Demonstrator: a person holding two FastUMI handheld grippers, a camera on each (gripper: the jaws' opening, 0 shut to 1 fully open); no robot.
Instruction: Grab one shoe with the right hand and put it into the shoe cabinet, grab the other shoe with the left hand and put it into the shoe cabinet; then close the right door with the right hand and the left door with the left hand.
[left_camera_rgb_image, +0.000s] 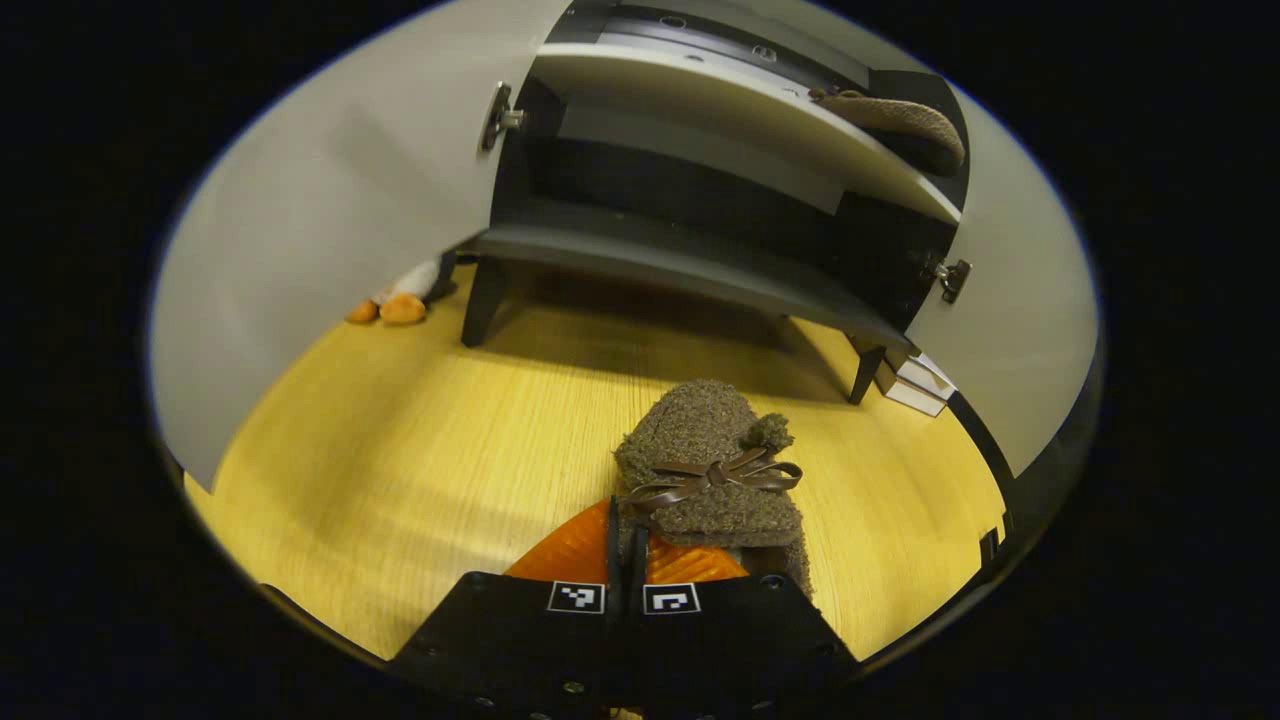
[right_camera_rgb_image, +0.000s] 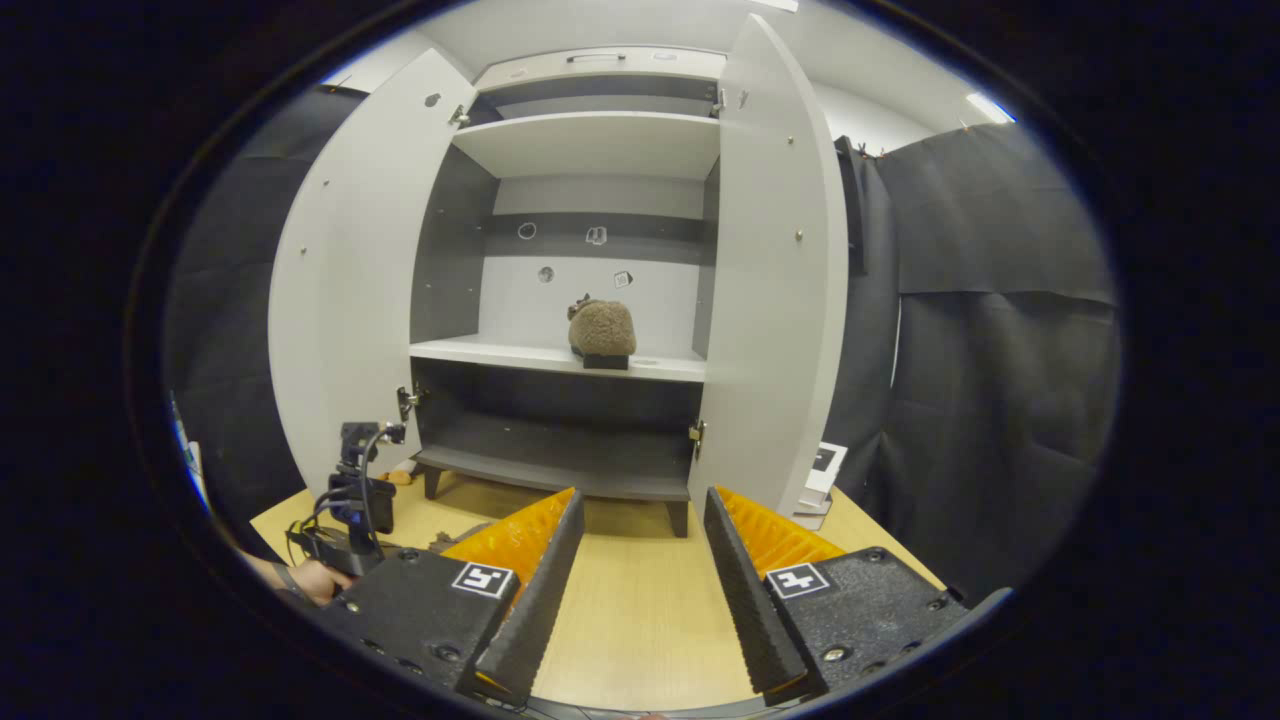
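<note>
Left gripper view
Left gripper (left_camera_rgb_image: 625, 535): nearest the camera, low in this view; its two fingers stand pressed together with hardly a slit between them.
Grip: whether the fingers clamp the shoe's heel edge cannot be told; the shoe lies against their right side and tips.
Near shoe (left_camera_rgb_image: 712, 470): a brown fuzzy slipper with a brown ribbon bow, lying on the wooden floor (left_camera_rgb_image: 420, 450) in front of the shoe cabinet, toe towards the cabinet, touching the left gripper's tips.
Shoe cabinet (left_camera_rgb_image: 690, 260): well beyond the near shoe, standing on short dark legs, dark inside with pale shelves.
Left door (left_camera_rgb_image: 330, 220): swung open, to the left of the cabinet's opening.
Right door (left_camera_rgb_image: 1020, 300): swung open, to the right of the opening.
Shelved shoe (left_camera_rgb_image: 900, 120): a second brown slipper lying on the cabinet's pale middle shelf, towards its right end.
Small orange things (left_camera_rgb_image: 390, 308): on the floor beside the cabinet's front left leg; too small to tell more.

Right gripper view
Right gripper (right_camera_rgb_image: 645, 560): low in this view, fingers spread wide apart with nothing between them, aimed at the cabinet's lower part.
Shoe cabinet (right_camera_rgb_image: 590, 300): straight ahead of the right gripper, both doors standing open.
Shelved shoe (right_camera_rgb_image: 601, 330): on the cabinet's middle shelf, right of centre, well apart from the right gripper.
Left gripper (right_camera_rgb_image: 350, 500): seen far off, low beside the cabinet's open left door, with a hand (right_camera_rgb_image: 315, 578) holding it.
</note>
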